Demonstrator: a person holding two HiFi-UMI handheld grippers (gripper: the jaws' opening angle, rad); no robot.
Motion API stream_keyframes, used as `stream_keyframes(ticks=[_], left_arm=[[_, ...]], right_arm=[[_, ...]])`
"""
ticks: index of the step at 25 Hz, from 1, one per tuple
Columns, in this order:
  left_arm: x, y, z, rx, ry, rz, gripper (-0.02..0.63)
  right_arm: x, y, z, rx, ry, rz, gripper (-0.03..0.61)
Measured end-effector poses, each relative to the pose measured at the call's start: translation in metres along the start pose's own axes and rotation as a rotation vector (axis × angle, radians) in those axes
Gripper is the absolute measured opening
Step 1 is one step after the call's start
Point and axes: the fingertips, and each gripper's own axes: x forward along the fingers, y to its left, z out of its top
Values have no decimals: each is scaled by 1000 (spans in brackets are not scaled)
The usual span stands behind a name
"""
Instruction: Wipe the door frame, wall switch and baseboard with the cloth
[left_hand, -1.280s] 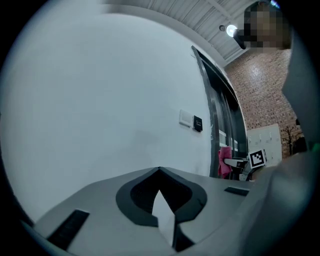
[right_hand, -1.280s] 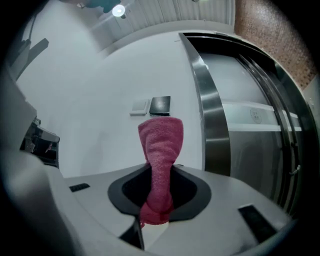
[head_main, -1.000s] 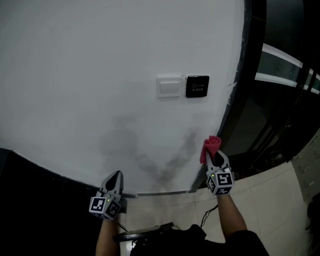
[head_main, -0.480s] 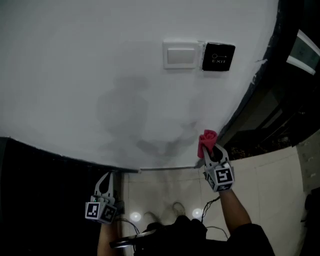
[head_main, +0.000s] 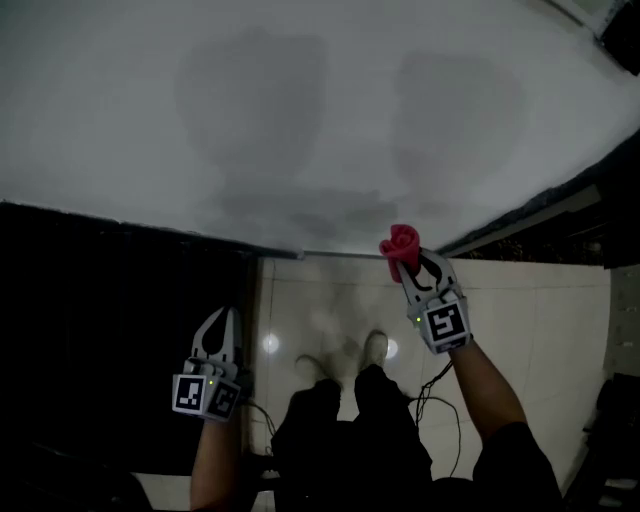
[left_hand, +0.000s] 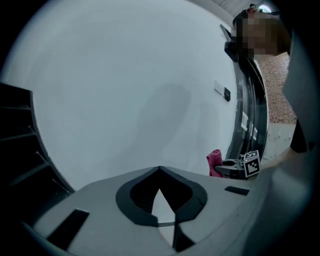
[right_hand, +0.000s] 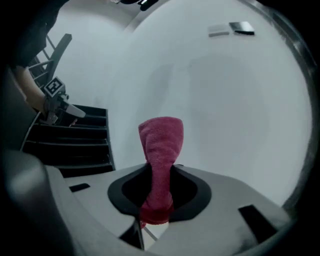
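At the foot of the plain white wall (head_main: 330, 90), the right gripper (head_main: 410, 270) was clamped on a rolled crimson terry cloth (head_main: 400, 243). The cloth's bunched end stood out past the jaws, close to the right end of the thin grey baseboard strip (head_main: 340, 254); whether it touched could not be told. The right gripper view showed the cloth pinched firmly between both jaws and standing upright out of them.

Well off to the left, the left gripper (head_main: 222, 322) was held beside a dark slatted panel (head_main: 120, 300), its jaws drawn together at the tips with nothing between them. Between the two arms, pale shoes (head_main: 375, 350) stood on glossy cream floor tiles (head_main: 540, 300).

High on the wall in the right gripper view sat a white rectangular wall switch (right_hand: 218, 31), with a black exit plate (right_hand: 242, 27) just beside it. A dark door frame (left_hand: 247, 115) ran along the wall's right edge in the left gripper view.
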Motion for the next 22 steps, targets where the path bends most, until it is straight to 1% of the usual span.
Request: stream_keyframes(ticks=[2,5,8,11,13,15,16,17,19,21,22], left_arm=[[-2,19,-35,-6,14,26,0],[13,47,-101,-11,13,50,0],[26,75,-176,-7,26,70,0],[47,105,-254,7,37,55,0],[65,123,-297,25,-8,53,0],[84,135,-335,64,-59,46,0],[94,140,-354,79,-66,43,0],[103,146,-373,81,-61,43,0],[120,158,-405,64,-51,55,0],[131,165,-422,54,-68,71,0],[133,167,-428,42,-76,79,0]], right_arm=[[37,33,-34,-37,21,72,89],[86,67,-95,-100,29,161,89],[130,101,-170,-136,45,240,89],[187,131,-251,-177,49,301,89],[227,149,-303,-210,38,338,87],[262,169,-351,-249,26,365,87],[277,179,-373,-256,26,373,87],[291,189,-395,-250,32,380,87],[322,210,-438,-198,52,394,87],[355,233,-474,-147,70,424,87],[369,245,-485,-146,76,443,87]])
